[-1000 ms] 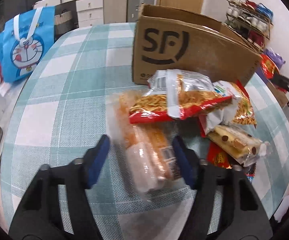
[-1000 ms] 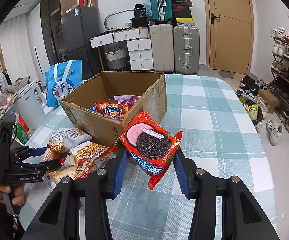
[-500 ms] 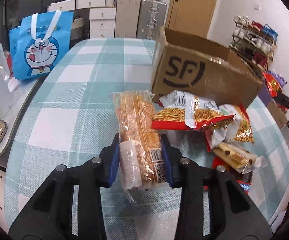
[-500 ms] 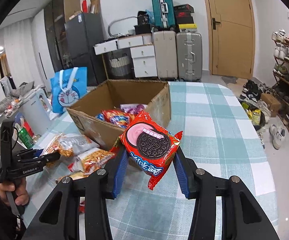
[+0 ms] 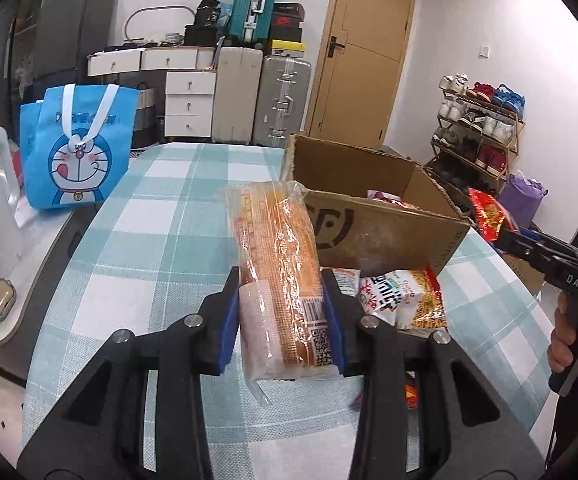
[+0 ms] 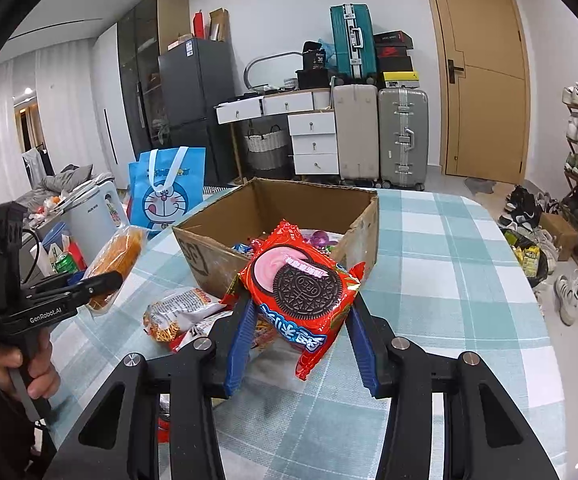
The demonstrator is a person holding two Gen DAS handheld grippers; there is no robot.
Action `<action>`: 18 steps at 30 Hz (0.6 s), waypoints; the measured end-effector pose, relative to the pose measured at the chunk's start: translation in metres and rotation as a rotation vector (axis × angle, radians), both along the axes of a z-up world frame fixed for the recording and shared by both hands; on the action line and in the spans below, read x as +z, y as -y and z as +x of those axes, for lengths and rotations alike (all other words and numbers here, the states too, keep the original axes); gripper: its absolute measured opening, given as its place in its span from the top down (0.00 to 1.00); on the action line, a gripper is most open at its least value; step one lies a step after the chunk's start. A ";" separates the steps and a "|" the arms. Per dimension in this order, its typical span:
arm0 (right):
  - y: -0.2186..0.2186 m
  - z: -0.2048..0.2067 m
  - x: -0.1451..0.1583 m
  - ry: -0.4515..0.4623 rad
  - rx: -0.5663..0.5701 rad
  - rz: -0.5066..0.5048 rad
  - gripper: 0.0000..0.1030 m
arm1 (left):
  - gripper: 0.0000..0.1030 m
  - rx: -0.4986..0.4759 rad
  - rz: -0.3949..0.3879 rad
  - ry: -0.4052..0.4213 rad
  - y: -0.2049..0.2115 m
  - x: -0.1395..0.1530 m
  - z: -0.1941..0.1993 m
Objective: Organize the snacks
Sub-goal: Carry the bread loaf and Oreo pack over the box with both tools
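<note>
The left hand-held gripper (image 5: 285, 320) is closed on a clear-wrapped biscuit pack (image 5: 279, 264), held above the desk (image 5: 137, 248) before the cardboard box (image 5: 373, 216). The right hand-held gripper (image 6: 299, 344) is closed on an Oreo packet (image 6: 301, 280). Both packs are judged light, crinkly and crushable; mid-body grips seem suitable.

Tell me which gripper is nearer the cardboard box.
Right, probably. The right gripper, holding the Oreo pack, sits just before the cardboard box front wall. The left gripper, holding the orange cracker pack, hangs off to the box's side.
</note>
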State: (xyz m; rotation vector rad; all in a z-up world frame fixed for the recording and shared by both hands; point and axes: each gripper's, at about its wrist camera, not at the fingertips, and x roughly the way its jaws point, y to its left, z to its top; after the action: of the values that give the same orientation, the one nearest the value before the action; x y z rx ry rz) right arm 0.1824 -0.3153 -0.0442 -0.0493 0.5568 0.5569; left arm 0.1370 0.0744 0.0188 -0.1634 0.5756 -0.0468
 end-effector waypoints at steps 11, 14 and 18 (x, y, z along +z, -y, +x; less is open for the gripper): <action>-0.016 0.005 -0.006 0.000 0.037 -0.007 0.56 | 0.67 -0.048 0.026 0.001 0.025 0.008 0.025; -0.013 0.009 -0.003 0.002 0.035 0.019 0.56 | 0.67 -0.050 0.016 0.009 0.029 0.013 0.032; -0.012 0.018 0.001 -0.022 0.032 0.047 0.56 | 0.67 -0.049 0.009 0.016 0.036 0.023 0.046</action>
State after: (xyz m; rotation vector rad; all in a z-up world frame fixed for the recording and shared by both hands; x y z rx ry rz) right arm 0.2000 -0.3029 -0.0437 -0.0077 0.5649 0.6022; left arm 0.1833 0.0387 0.0421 -0.1396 0.5642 -0.0930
